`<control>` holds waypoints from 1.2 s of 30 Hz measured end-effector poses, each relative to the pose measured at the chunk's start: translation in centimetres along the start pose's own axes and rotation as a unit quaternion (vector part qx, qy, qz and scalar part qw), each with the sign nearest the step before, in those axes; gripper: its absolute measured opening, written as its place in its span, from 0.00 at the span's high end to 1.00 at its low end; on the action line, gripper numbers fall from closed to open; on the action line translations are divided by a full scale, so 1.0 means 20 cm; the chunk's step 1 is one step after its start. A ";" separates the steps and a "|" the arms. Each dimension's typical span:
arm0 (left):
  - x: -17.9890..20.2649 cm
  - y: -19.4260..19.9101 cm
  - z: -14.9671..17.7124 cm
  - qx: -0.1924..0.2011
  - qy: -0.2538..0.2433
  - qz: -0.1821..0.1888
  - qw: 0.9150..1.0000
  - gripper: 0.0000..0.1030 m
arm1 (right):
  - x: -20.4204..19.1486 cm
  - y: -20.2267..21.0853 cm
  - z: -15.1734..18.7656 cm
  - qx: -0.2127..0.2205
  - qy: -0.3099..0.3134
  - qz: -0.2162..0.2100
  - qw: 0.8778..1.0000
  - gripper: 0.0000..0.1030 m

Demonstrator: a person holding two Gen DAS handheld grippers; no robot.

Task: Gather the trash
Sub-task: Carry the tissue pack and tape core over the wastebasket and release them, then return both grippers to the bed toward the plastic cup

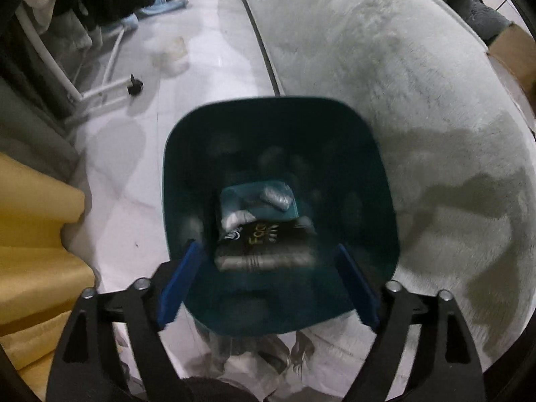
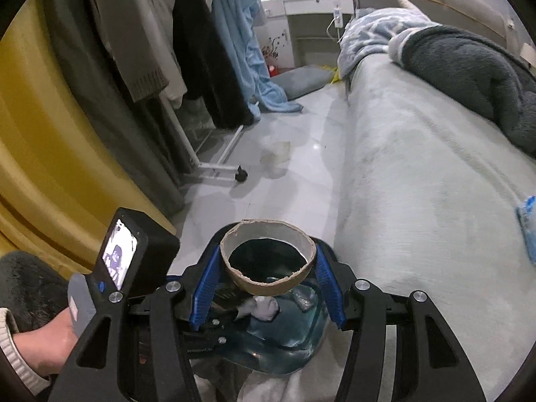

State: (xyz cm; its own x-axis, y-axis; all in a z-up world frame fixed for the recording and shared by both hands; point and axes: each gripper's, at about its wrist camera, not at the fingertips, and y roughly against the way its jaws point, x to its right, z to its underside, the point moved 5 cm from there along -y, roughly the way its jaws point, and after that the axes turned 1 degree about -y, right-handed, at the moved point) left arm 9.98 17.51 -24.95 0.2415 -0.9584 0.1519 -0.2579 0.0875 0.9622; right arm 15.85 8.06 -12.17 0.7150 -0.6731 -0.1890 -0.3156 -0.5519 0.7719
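- Progress: the teal bin (image 1: pixel 281 154) on the floor already holds trash; a dark wrapper (image 1: pixel 264 241) with printed letters lies inside on top, with a crumpled foil scrap (image 1: pixel 276 197) beyond it
- Left gripper (image 1: pixel 268 268) points down into the bin, blue pads spread wide, nothing between them pressed; the wrapper sits loose below, so I judge it dropped
- Right gripper (image 2: pixel 268 268) pinches a cardboard ring (image 2: pixel 268 258) by its sides, directly over the bin (image 2: pixel 301 345); this piece is not yet in, so its release is the step in hand
- Left to do, as far as shown: a blue packet (image 2: pixel 527 224) lies on the bed (image 2: pixel 418 184), well apart from the bin; a pale stain or scrap on the floor tiles (image 2: pixel 294 167) is too faint to name
- Materials: bin is smooth, glossy plastic, rounded-square mouth; ring is stiff brown card, pale lining, ragged rim; wrapper is crinkly film; bed cover is short plush, grey-white; tiles are shiny
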 end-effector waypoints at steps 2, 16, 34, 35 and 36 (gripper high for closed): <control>-0.03 0.01 0.02 -0.002 0.000 0.001 1.000 0.16 | -0.02 -0.06 0.00 -0.013 -0.001 -0.004 1.000 0.45; -0.35 0.28 0.10 0.064 0.029 -0.021 0.997 0.14 | -0.03 -0.38 0.12 -0.112 -0.018 0.015 0.993 0.45; -0.25 1.12 -0.01 0.352 0.008 -0.018 0.936 0.15 | -0.04 -0.53 0.20 -0.152 0.002 0.049 0.987 0.24; -0.23 1.16 -0.01 0.363 0.006 -0.018 0.932 0.14 | -0.05 -0.52 0.19 -0.146 0.004 0.049 0.988 0.22; -0.21 1.19 -0.02 0.373 0.004 -0.020 0.928 0.15 | -0.05 -0.50 0.17 -0.137 0.007 0.051 0.989 0.20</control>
State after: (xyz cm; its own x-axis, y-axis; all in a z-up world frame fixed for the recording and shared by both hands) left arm 3.09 23.73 -2.53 0.2705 -0.9547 0.1238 -0.8237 -0.1630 0.5431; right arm 16.10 12.53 -21.78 0.6979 -0.7100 -0.0942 -0.2074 -0.3263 0.9223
